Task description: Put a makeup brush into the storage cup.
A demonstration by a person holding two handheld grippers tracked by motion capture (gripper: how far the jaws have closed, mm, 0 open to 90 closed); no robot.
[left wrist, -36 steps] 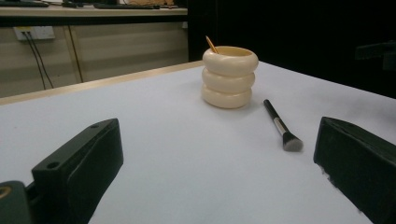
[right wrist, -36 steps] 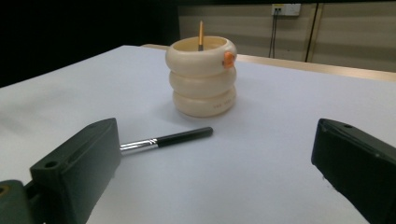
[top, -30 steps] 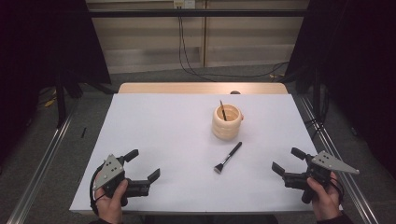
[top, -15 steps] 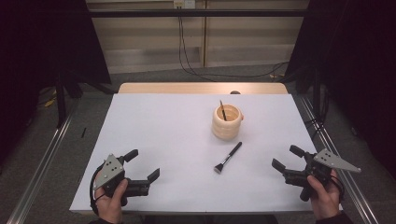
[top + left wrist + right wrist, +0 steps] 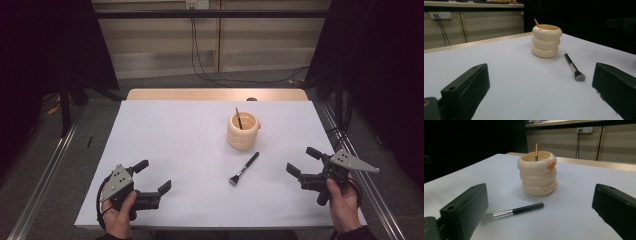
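No text can be read anywhere. The cup (image 5: 537,173) bears a small dark line of print on its lowest ring, too small to make out.

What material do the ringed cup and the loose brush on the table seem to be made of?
Ringed cup: likely matte cream plastic or ceramic, judging by its soft, even sheen. Loose brush: smooth black handle, perhaps plastic or painted wood, with a shiny metal-looking band near the bristles.

Lab rig: white table (image 5: 175,150), metal frame rails (image 5: 45,170), wall sockets w/ cables (image 5: 196,4).
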